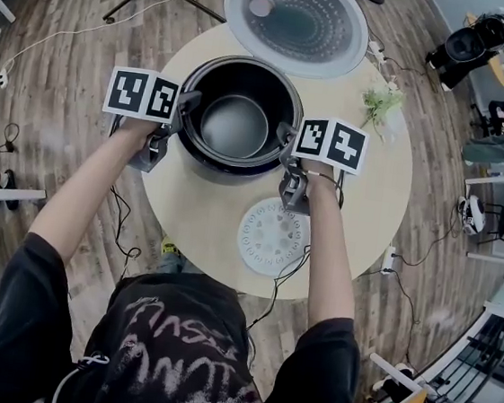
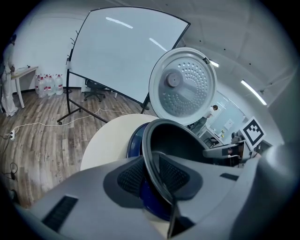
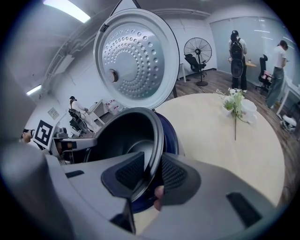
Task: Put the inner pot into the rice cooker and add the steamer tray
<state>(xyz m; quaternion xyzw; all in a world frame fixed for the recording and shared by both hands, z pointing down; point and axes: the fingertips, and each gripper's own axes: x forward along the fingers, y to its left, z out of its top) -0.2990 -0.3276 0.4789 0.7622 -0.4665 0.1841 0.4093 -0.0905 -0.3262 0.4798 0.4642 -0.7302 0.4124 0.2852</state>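
Inner pot point(image 1: 235, 124) in cooker point(image 1: 228, 173) — left gripper point(image 1: 186, 112), right gripper point(image 1: 285, 146) clamp rim.

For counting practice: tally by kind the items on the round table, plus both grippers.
Dark blue rice cooker: 1
Black round metal inner pot: 1
White round perforated steamer tray: 1
White vase of greenery: 1
Grey two-jaw grippers (left gripper, right gripper): 2
Total: 6

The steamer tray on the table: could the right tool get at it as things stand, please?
Probably not yet: the right tool is clamped on the rim of the inner pot. Once it lets go, the steamer tray lies uncovered close by on that side, nothing in between.
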